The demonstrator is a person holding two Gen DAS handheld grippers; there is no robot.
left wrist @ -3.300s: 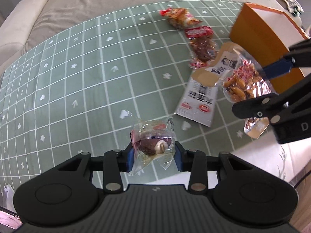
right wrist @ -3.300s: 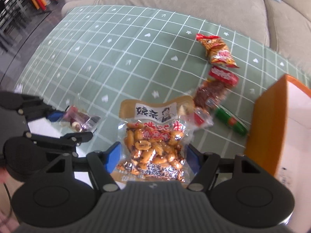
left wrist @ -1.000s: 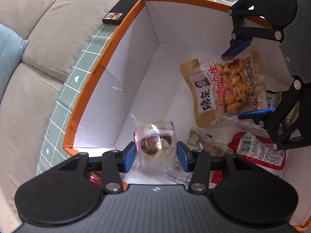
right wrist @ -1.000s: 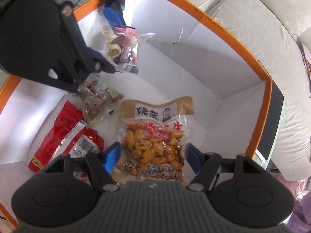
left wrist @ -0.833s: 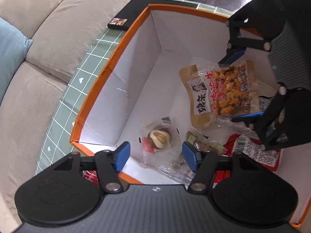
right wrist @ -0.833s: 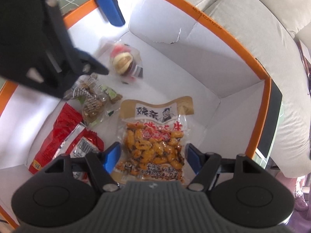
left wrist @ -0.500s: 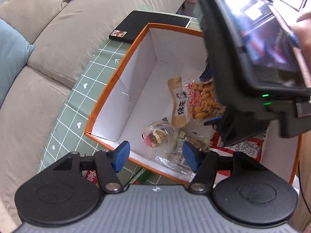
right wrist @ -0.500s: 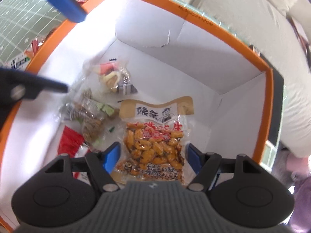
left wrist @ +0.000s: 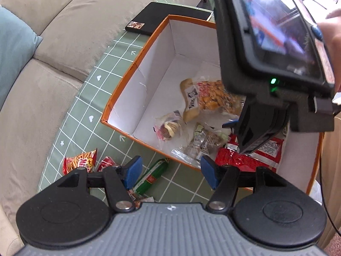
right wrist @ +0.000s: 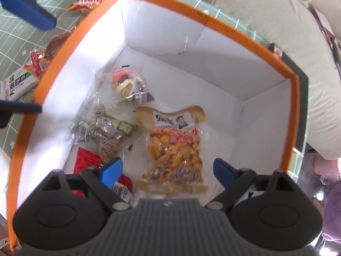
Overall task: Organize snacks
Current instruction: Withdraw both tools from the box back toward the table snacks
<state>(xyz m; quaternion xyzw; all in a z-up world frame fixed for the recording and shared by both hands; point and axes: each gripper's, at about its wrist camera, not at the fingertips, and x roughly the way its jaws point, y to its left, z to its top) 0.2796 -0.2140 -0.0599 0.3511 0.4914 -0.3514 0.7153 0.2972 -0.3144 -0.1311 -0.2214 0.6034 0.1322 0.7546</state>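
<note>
The right tool (right wrist: 167,171) is hanging inside the orange box (right wrist: 215,17), pointing steeply down. Its jaws have just been opening, and they are now standing wide, with the peanut bag (right wrist: 174,151) lying loose on the box floor below and between them, no pad pressing it. The left tool (left wrist: 170,169) is hovering above the box's near wall (left wrist: 149,145), its jaws also parted and holding nothing; they were opening a moment ago too. The small clear-wrapped pastry (left wrist: 168,127) is lying on the box floor beside the peanut bag, next to a clear pack of small wrapped sweets (left wrist: 200,143) and some red packets (left wrist: 245,160).

The likeliest trouble is a clash of the two tools, since the right one's body is crowding most of the left view and sitting close over the box. A hasty lift could also catch a finger on the orange rim and shove or tip the light cardboard box.

Snacks are still waiting outside on the green checked cloth (left wrist: 91,98) of the desk: a green sausage stick (left wrist: 151,178), an orange crisp bag (left wrist: 80,162), and a white packet (right wrist: 16,85) with a dark round snack beside the box wall. That wall is standing between the tools and these items. A black flat object (left wrist: 168,17) is lying against the box's far side, and a beige sofa (left wrist: 53,49) is bordering the cloth.
</note>
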